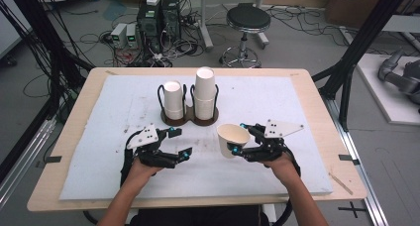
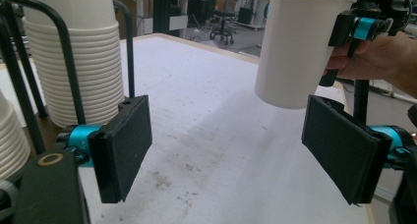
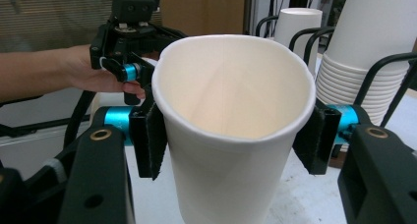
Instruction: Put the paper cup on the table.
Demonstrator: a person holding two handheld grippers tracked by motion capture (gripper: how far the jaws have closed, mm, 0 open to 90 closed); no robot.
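My right gripper (image 1: pixel 237 137) is shut on a white paper cup (image 1: pixel 231 138), held tilted above the white mat right of centre. In the right gripper view the cup (image 3: pixel 231 135) sits squeezed between the two pads (image 3: pixel 150 140), its open mouth towards the camera. Left of it, my left gripper (image 1: pixel 182 142) stands open with nothing between its pads (image 2: pixel 123 148), low over the mat. The left gripper view has the held cup (image 2: pixel 295 47) ahead at upper right. Two stacks of paper cups (image 1: pixel 173 99) (image 1: pixel 204 92) stand in a black wire holder (image 1: pixel 189 121) at the back.
A white mat (image 1: pixel 297 102) covers most of the wooden table (image 1: pixel 79 137). The cup holder stands behind both grippers, near the mat's middle. Beyond the table are a black stool (image 1: pixel 247 20), computers (image 1: pixel 158 18) and cables on the floor.
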